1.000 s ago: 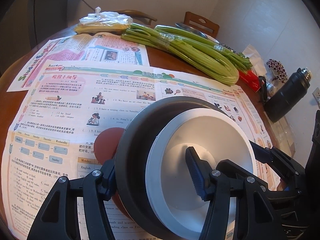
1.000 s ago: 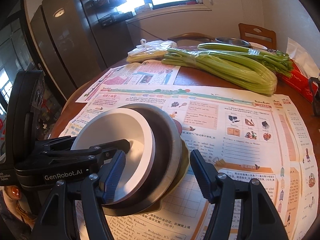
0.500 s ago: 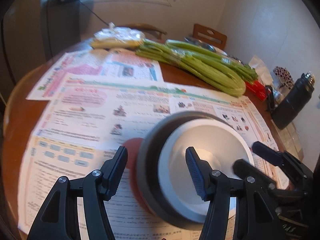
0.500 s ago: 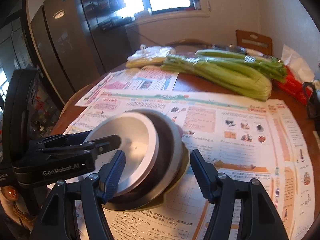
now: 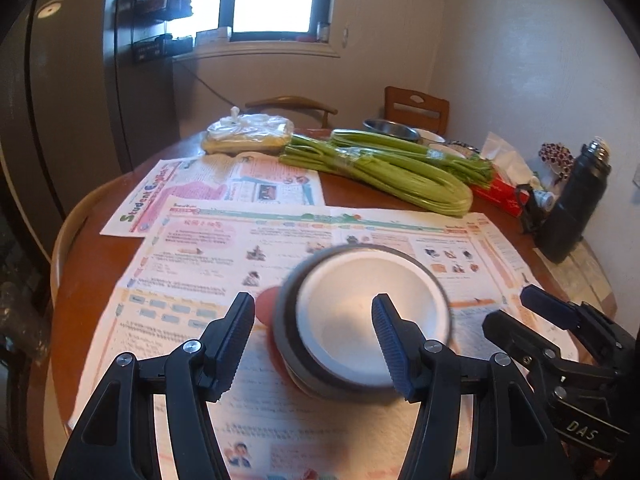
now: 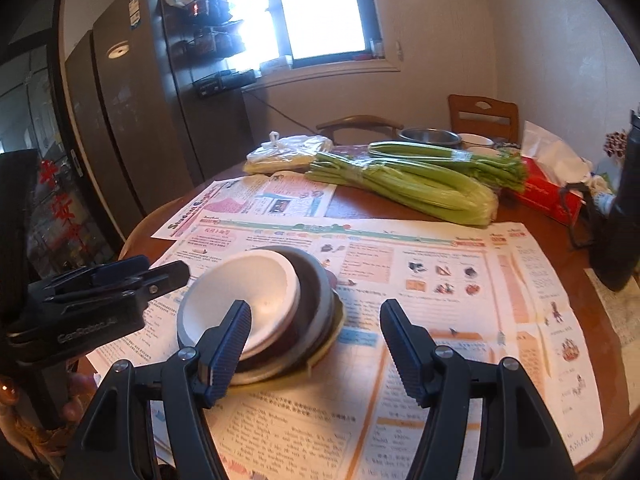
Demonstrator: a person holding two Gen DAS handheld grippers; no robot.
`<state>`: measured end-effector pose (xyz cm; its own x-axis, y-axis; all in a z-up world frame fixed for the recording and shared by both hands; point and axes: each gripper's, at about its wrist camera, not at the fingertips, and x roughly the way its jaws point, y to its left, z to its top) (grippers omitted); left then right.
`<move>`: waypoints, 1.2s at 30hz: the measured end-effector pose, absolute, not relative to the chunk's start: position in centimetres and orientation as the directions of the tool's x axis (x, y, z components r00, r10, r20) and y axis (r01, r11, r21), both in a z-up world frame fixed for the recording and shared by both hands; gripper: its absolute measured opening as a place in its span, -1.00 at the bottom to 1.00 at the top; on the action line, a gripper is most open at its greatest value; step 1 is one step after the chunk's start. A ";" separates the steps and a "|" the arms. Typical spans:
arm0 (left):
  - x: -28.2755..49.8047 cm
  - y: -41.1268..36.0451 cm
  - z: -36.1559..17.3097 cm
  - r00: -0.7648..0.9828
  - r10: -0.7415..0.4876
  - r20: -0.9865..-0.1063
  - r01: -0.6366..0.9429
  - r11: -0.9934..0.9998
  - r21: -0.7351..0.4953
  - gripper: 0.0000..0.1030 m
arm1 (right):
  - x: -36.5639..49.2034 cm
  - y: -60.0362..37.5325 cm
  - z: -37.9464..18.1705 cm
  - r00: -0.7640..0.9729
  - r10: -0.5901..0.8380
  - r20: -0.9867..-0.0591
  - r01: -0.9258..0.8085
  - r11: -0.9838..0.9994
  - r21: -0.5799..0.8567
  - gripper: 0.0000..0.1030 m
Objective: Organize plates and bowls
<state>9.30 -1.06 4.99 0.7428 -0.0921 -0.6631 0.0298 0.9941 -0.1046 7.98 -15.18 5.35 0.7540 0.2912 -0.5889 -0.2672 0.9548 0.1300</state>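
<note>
A stack of dishes sits on the newspaper-covered round table [image 5: 80, 280]. A white bowl [image 5: 372, 320] [image 6: 248, 300] lies on top, inside a dark grey bowl [image 5: 288, 340] [image 6: 316, 292]. Under them a red dish [image 5: 266, 308] shows in the left wrist view and a yellow-green plate [image 6: 338, 328] in the right wrist view. My left gripper [image 5: 316, 344] is open and empty, raised in front of the stack. My right gripper [image 6: 316, 344] is open and empty, to the right of the stack. The left gripper also shows in the right wrist view [image 6: 120, 284].
Two celery bundles [image 5: 400, 168] [image 6: 420, 184], a plastic bag of food [image 5: 248, 136], a red tissue box [image 6: 552, 196] and a black flask [image 5: 576, 208] stand at the back. A metal bowl [image 6: 428, 136] and chairs are beyond.
My left gripper has let go of the stack's rim and pulled back and up. The stack now rests flat on the table. My right gripper has also lifted back.
</note>
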 end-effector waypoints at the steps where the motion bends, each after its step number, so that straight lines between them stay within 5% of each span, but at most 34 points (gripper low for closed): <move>1: 8.8 -1.3 5.0 0.740 -0.098 -0.665 0.035 0.994 -0.107 0.23 | 7.6 -15.4 5.4 0.756 0.287 -0.588 -0.264 0.956 0.127 0.29; 36: 0.3 -3.8 3.0 0.727 -0.068 -0.683 0.036 0.998 -0.061 0.33 | -1.4 -16.0 3.9 0.767 0.221 -0.602 -0.207 0.974 0.094 0.30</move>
